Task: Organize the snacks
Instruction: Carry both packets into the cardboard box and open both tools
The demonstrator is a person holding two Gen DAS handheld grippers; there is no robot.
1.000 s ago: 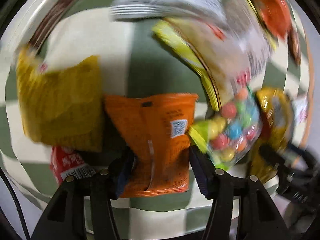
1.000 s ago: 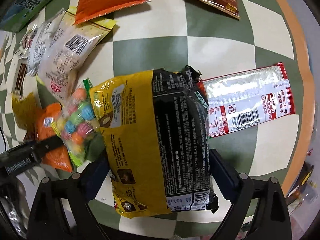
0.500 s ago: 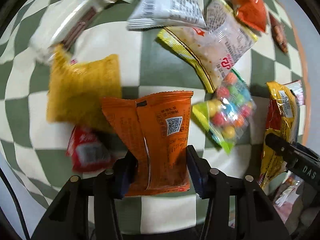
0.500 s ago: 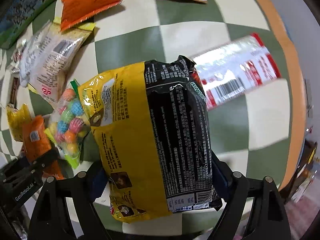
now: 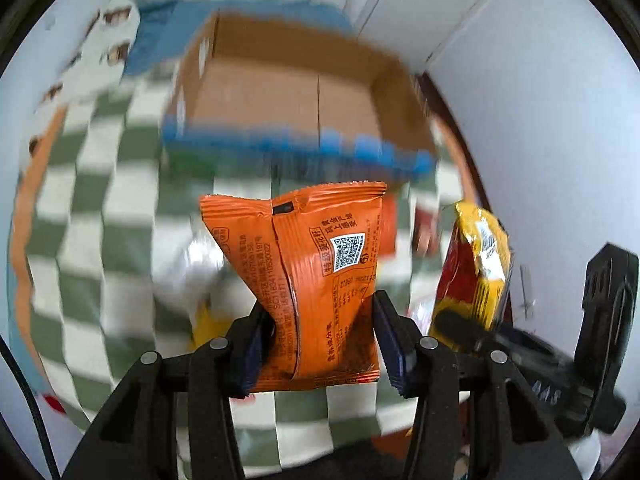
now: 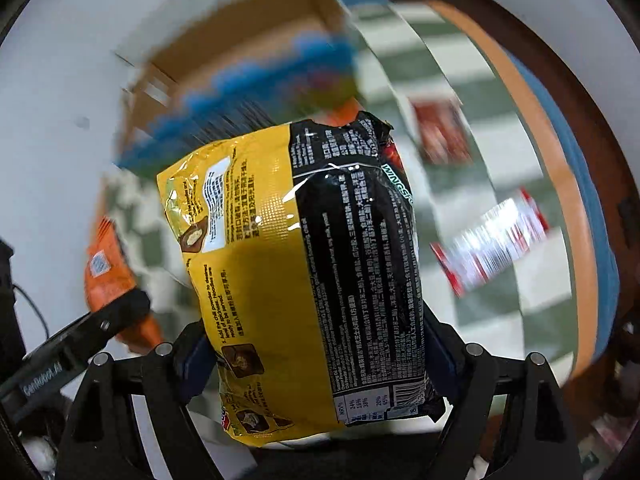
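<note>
My left gripper [image 5: 318, 340] is shut on an orange snack packet [image 5: 316, 264] and holds it in the air above the checkered table [image 5: 88, 216]. My right gripper [image 6: 316, 360] is shut on a large yellow and black noodle bag [image 6: 304, 264], also held up. An open cardboard box [image 5: 296, 92] with a blue printed front stands on the table ahead of both grippers; it also shows in the right wrist view [image 6: 240, 68]. The right gripper and its bag show at the right of the left wrist view [image 5: 476, 272]. The left gripper's orange packet shows at the left of the right wrist view [image 6: 108, 264].
Blurred snack packets lie on the table: a red and silver one [image 6: 492, 244] and a dark red one [image 6: 440, 132] to the right, and white and yellow ones [image 5: 196, 272] behind the orange packet. White walls stand behind the box. The table's orange rim [image 6: 532, 120] curves at right.
Both grippers have lifted their packets off the table and swung up, from looking down at the snacks to facing the cardboard box. Both grips stay shut.
</note>
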